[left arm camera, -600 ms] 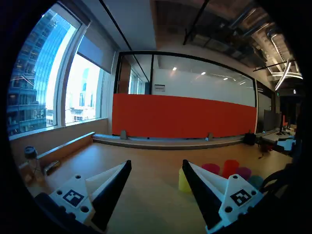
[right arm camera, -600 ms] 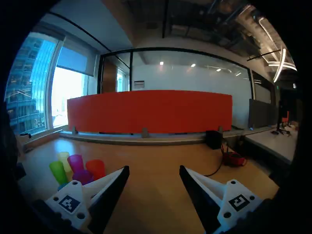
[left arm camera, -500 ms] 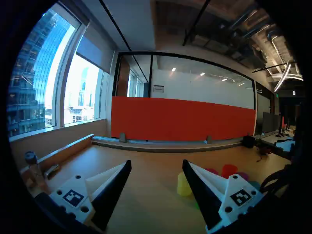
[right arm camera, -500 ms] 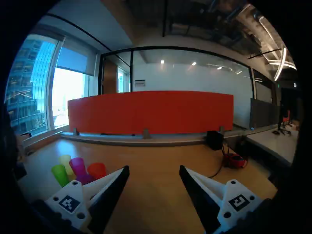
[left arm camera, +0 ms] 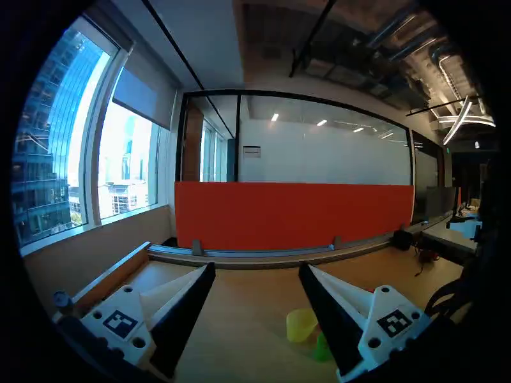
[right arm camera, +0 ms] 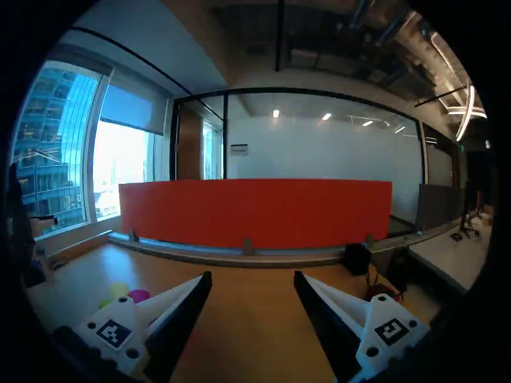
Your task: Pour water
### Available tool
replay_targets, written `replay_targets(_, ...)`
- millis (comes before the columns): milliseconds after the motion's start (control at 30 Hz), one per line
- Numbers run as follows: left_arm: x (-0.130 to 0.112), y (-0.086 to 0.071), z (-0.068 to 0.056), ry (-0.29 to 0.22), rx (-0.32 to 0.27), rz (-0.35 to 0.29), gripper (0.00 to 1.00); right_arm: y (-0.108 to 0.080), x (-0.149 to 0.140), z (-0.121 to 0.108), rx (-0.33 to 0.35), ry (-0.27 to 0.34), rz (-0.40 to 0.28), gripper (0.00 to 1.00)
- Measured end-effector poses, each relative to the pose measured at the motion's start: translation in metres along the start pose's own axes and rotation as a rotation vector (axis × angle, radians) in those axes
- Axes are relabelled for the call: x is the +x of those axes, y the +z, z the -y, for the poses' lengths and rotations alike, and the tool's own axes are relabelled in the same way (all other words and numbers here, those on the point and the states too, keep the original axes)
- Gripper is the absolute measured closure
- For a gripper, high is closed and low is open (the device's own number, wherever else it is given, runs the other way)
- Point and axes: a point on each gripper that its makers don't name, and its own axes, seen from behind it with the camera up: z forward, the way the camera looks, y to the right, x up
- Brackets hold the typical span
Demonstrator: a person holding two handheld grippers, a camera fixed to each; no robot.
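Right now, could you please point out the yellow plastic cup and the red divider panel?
yellow plastic cup (left arm camera: 299, 327): left gripper view, side wall.
red divider panel (right arm camera: 255, 212): right gripper view, front face.

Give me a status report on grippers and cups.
Left gripper open, empty. Right gripper open, empty. Yellow plastic cup and green plastic cup on wooden table, untouched, partly behind left gripper's finger.

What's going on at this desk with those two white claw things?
A person holds a hand-held gripper in each hand above a wooden desk. The left hand-held gripper and the right hand-held gripper are both open and empty. A yellow cup and a green cup sit on the desk near the left one. No pouring has begun.
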Motion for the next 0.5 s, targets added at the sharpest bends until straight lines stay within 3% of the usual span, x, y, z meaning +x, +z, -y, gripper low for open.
replay_targets(267,0.045,0.004,-0.008,-0.002,-0.042,-0.01,0.03,0.002,0.043,0.009,0.024,-0.016,-0.04,0.01)
replay_targets(500,0.064,0.006,-0.018,-0.006,-0.096,-0.005,0.03,0.0,0.065,0.014,0.046,-0.022,-0.062,0.01)
